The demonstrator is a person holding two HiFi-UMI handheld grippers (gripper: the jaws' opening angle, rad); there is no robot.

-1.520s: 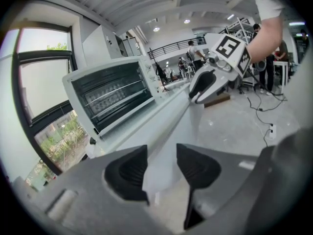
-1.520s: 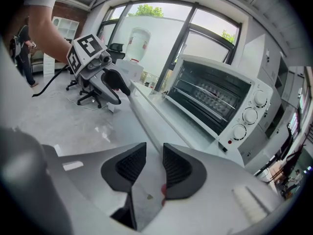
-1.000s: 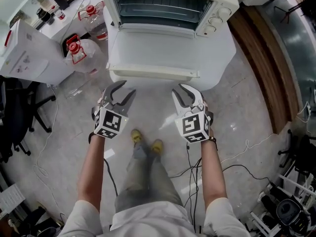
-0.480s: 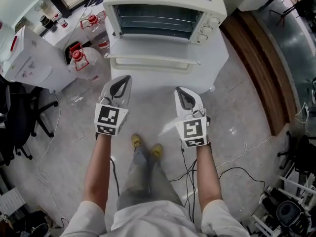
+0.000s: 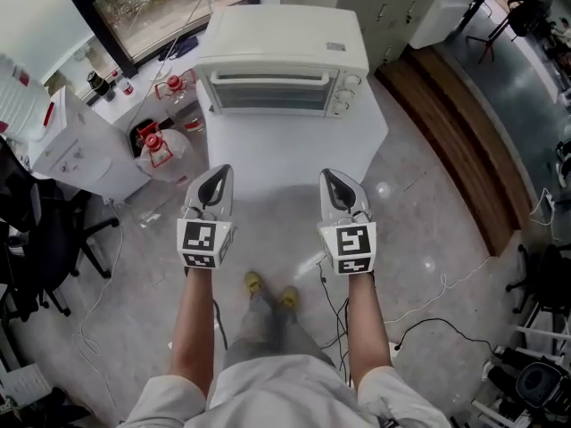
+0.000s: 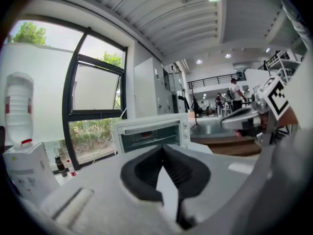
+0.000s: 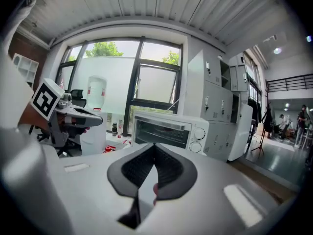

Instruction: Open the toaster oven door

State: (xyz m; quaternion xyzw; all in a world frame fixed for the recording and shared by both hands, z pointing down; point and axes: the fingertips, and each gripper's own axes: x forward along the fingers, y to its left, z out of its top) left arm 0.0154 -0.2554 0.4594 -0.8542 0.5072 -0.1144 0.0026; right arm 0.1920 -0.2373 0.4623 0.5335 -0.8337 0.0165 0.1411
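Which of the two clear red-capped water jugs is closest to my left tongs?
The front clear red-capped jug, just left of the left tongs; the other jug stands farther back, beside the white toaster oven.

**Clear run to the oven front**

The bare tabletop (image 5: 299,145) before the toaster oven (image 5: 281,38) gave open passage from the floor side. The left gripper (image 5: 220,171) and right gripper (image 5: 329,175), jaws together, hung well apart, with free air ahead of each. On the left, water jugs (image 5: 169,160) and a white dispenser (image 5: 80,141) crowded the tabletop's flank. A wooden step (image 5: 446,132) hemmed the right.
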